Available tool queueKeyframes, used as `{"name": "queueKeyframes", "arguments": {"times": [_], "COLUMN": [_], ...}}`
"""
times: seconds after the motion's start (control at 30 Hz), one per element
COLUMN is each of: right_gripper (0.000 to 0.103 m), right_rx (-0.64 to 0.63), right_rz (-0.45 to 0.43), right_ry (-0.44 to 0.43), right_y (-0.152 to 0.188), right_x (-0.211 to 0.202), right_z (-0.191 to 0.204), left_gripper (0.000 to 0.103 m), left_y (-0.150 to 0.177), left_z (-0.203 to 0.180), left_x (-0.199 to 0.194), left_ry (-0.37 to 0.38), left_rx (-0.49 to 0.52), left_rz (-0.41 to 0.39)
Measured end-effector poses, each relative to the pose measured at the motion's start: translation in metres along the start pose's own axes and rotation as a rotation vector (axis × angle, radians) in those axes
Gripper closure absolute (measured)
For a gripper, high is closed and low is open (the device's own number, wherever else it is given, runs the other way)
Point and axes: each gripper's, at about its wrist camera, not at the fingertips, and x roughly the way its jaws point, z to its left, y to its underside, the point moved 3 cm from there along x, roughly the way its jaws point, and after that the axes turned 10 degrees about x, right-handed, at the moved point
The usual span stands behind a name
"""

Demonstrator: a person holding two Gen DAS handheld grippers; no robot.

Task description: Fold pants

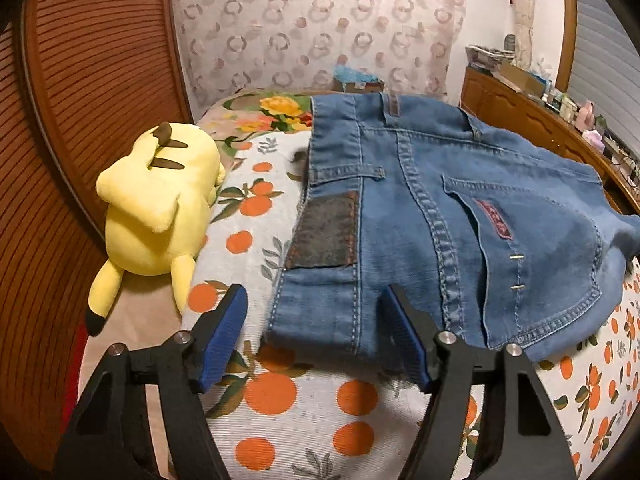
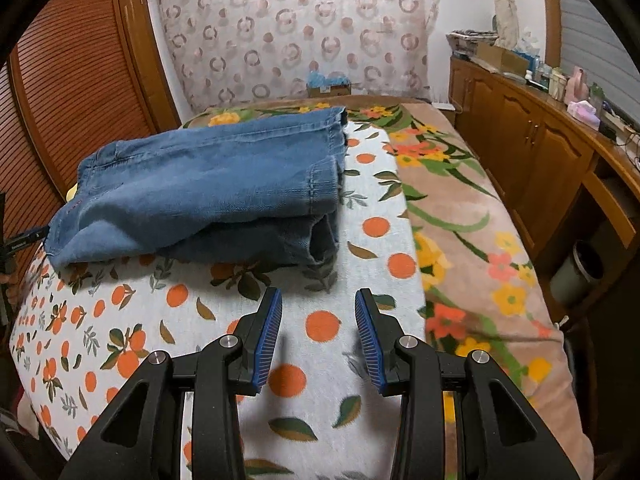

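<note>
ok so left wrist cam first: my left gripper [image 1: 316, 316] has its jaws apart, straddling the near corner of the waistband on the jeans [image 1: 432, 216]. One blue pad sits out over the bedsheet, the other pokes up against the denim, but they're not pinching anything that I can see. The jeans lie folded on the orange-print sheet [image 1: 304, 400], back side up, with the dark leather patch [image 1: 324, 232] and a back pocket [image 1: 532, 248] facing me. A yellow plush toy [image 1: 156, 216] lies on the bed just left of the jeans, next to the slatted wooden door [image 1: 80, 80]

Right wrist cam: the right gripper [image 2: 318, 308] hangs over bare sheet with the jaws parted and nothing between them. The folded jeans [image 2: 208, 188] are further back and to the left, leg hems stacked at the right end, well clear of the pads. A floral blanket [image 2: 472, 240] covers the right side of the bed and a wooden cabinet [image 2: 532, 152] runs along the wall
</note>
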Motion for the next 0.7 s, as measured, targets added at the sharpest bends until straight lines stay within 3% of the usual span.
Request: {"name": "queueKeyframes", "arguments": {"times": [0.53,0.57,0.6,0.67,0.7], "right_gripper": [0.064,0.071,0.08,0.093,0.096], "right_rx": [-0.043,-0.048,-0.052,-0.057,-0.053], "right_rz": [0.064,0.066,0.074,0.067,0.068], "right_ry": [-0.011,-0.018,-0.027,-0.025,-0.042], "right_y": [-0.027,-0.027,-0.026,-0.025,-0.024], "right_x": [0.045,0.047,0.049,0.05,0.05], "right_z": [0.014,0.016,0.018,0.019,0.019], "left_gripper": [0.037,0.04,0.05,0.058,0.067], "left_y": [0.0,0.0,-0.001,-0.002,-0.002], "left_z": [0.001,0.0,-0.001,-0.003,-0.006], "left_x": [0.016,0.016,0.015,0.015,0.013], "left_ry": [0.046,0.052,0.079,0.086,0.096], "left_rx": [-0.012,-0.011,-0.012,-0.002,0.007], "left_rz": [0.041,0.041,0.039,0.039,0.038]}}
